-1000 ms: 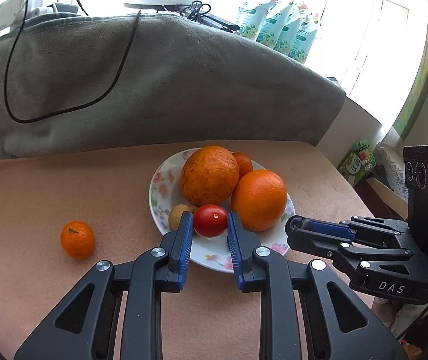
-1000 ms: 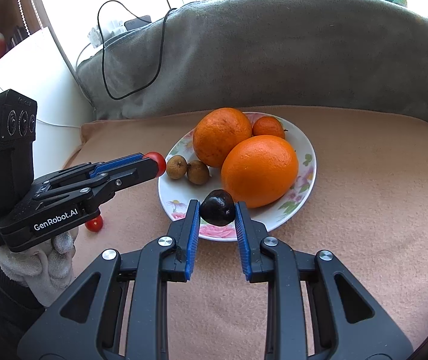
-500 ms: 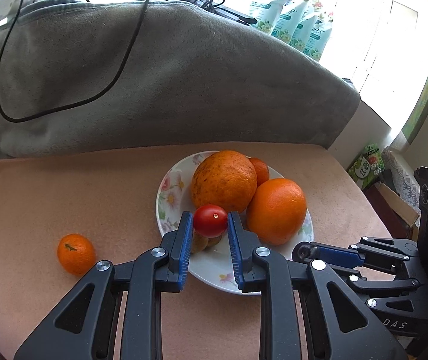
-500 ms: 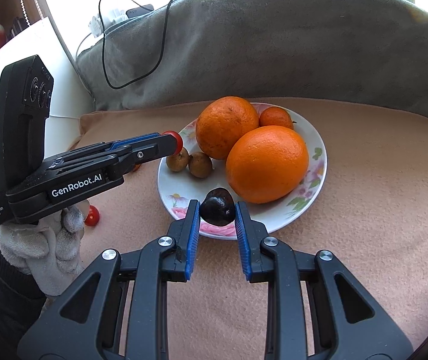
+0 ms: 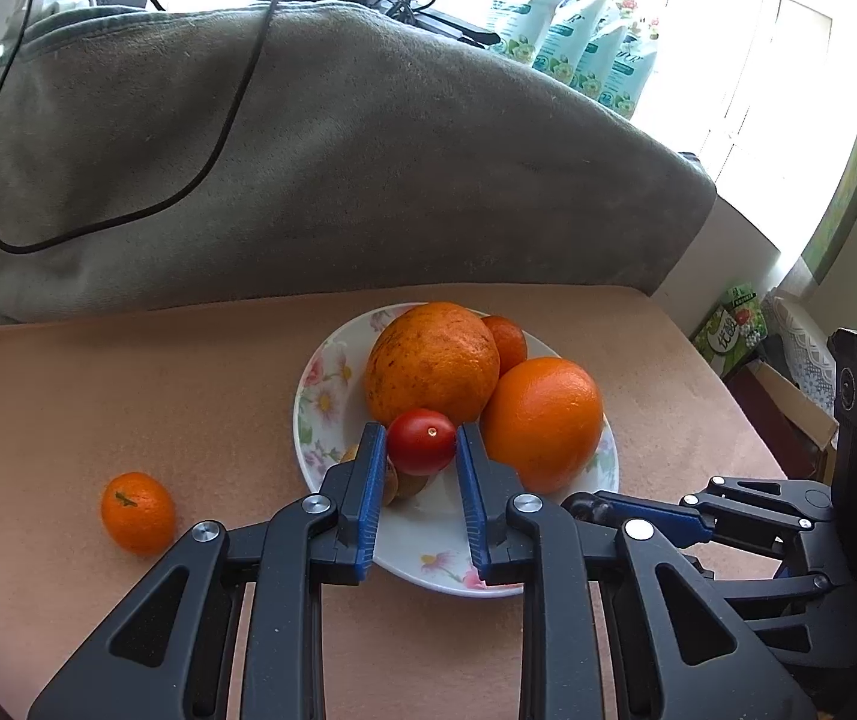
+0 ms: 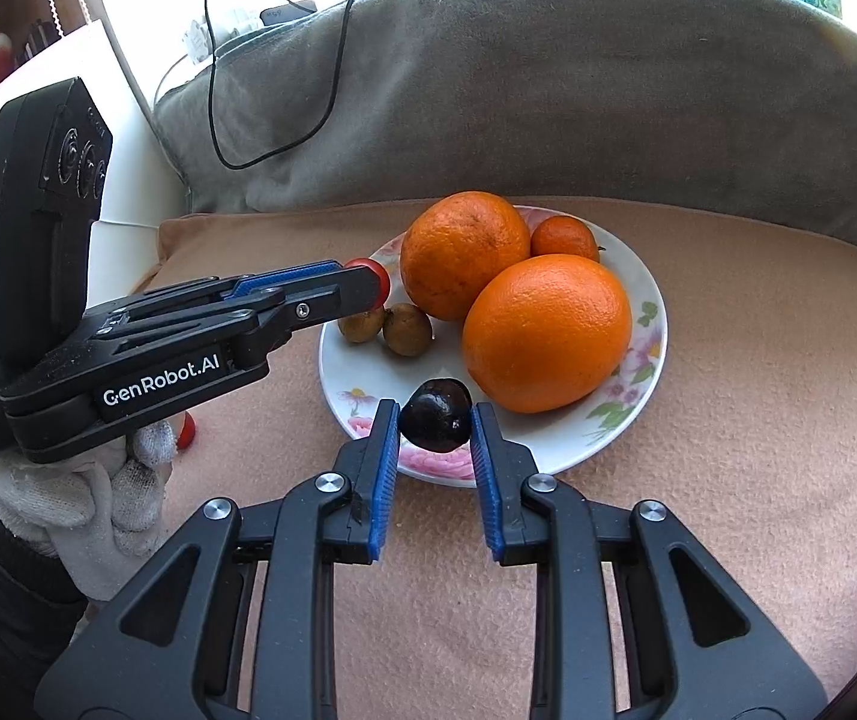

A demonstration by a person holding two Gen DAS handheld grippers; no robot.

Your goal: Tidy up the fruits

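Two tongs loaded: left tongs (image 5: 416, 444) pinch red tomato (image 5: 421, 441) above plate (image 5: 314, 396) left edge; right tongs (image 6: 434, 420) pinch dark fruit (image 6: 436, 423) above near rim. Stray mandarin (image 5: 137, 513) on bench, left of left tongs.

Beyond the peach table cloth (image 5: 128, 384) we see a grey blanket (image 5: 368, 168) with a black cable (image 5: 212, 138) draped over it, floral packets (image 5: 578, 30) lined up far right.

Bright window behind a blanket-draped surface

A peach tablecloth (image 5: 128, 372) meets a grey blanket (image 5: 368, 168) with a black cable (image 5: 212, 144) looping across it; daylight floods the window (image 5: 728, 60), where floral packets (image 5: 572, 42) stand in a row.
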